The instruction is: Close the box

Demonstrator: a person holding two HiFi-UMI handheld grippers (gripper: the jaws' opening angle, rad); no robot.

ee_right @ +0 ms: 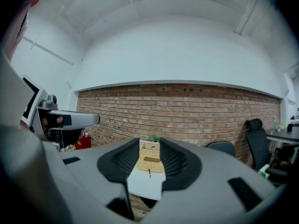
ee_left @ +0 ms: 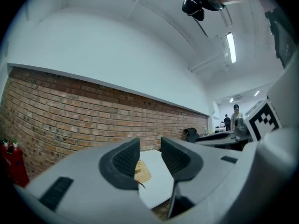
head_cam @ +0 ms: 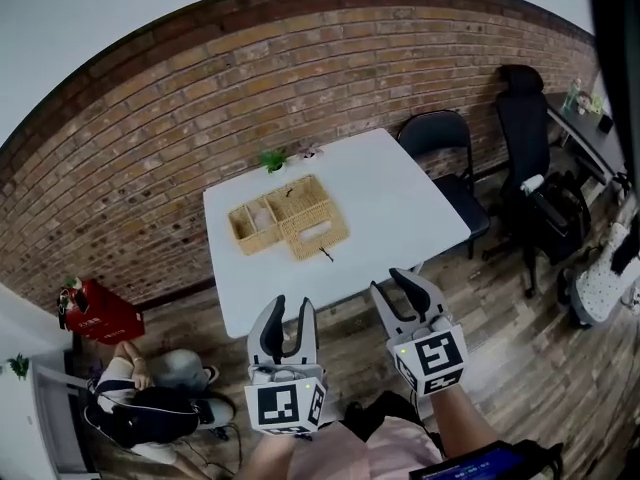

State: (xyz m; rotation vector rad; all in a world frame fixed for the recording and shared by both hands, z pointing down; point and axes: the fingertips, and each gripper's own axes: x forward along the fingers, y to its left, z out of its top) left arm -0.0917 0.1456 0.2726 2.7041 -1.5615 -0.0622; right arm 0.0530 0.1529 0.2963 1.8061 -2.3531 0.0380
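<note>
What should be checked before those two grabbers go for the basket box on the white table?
1. Grippers empty: left gripper and right gripper both have jaws apart, nothing between. Ok.
2. Box within reach: the wicker box sits mid-table, and both grippers are short of the near edge. Not ok.
3. Lid free: the lid lies flipped open with nothing on it. Ok.
4. Contents below the rim: cannot tell.
5. Approach clear: only a small dark thing lies before the box. Ok.
6. Bystander clear: a person sits on the floor, off to the left. Ok.
</note>
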